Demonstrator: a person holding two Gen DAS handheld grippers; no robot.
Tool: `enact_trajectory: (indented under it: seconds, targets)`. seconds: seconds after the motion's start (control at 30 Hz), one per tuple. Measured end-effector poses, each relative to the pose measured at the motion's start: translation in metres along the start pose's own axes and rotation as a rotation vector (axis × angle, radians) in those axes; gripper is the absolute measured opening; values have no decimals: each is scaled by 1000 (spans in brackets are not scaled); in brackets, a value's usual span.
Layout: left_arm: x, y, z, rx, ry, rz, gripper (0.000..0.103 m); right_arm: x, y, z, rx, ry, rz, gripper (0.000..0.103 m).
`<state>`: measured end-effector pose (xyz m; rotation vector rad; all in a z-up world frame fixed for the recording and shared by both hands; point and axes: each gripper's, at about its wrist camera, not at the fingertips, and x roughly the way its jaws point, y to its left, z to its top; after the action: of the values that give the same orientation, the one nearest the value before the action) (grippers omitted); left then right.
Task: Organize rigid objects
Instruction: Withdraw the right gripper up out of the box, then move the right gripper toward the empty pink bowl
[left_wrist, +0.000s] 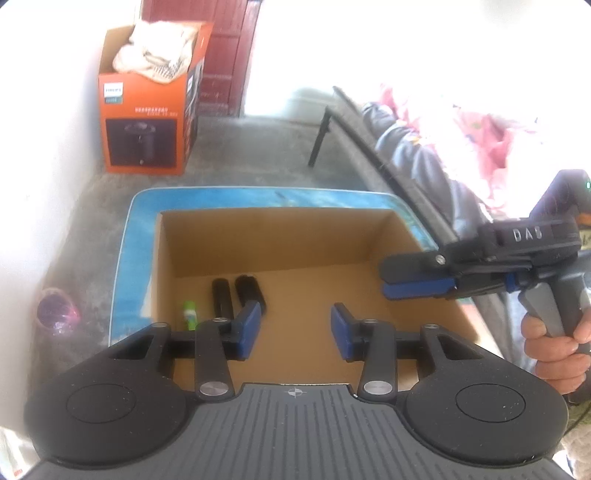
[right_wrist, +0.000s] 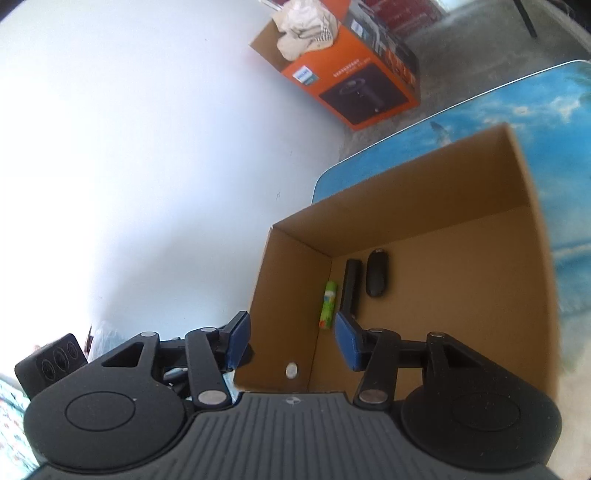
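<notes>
— Both grippers empty?
— Yes. The left gripper (left_wrist: 294, 329) has its jaws parted with nothing between them, hanging over the cardboard box (left_wrist: 280, 236). The right gripper (right_wrist: 291, 341) is likewise unclenched and holds nothing, straddling the box's near-left corner.
— Where are the objects?
— By the box's left wall: a green tube (right_wrist: 329, 304), a black bar (right_wrist: 350, 284), and a black oval case (right_wrist: 377, 272). Most of the box floor is bare.
— Anything unclear?
— A small round disc (right_wrist: 291, 369) on the wall; I can't identify it. The blue table (right_wrist: 517, 99) is cut off at the right.
</notes>
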<state>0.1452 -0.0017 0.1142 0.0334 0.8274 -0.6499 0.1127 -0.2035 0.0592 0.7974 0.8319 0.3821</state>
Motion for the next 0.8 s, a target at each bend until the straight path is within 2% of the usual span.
enact_trajectory:
  seconds: [0.23, 0.4, 0.6, 0.7, 0.8]
  targets:
    - [-23, -34, -39, 87, -23, -22, 42, -49, -5, -67, -6, -83, 11, 54]
    - [-30, -50, -83, 114, -18, -42, 48, -74, -23, -113, 24, -153, -6, 58]
    - [-12, -66, -131, 104, 58, -71, 49, -77, -36, -156, -14, -220, -173, 59]
    - [-4, -77, -151, 117, 99, -87, 50, -69, -41, -169, -34, -210, -219, 59]
    - [8, -92, -164, 169, 124, -64, 50, -60, -43, -180, -82, -185, -264, 59]
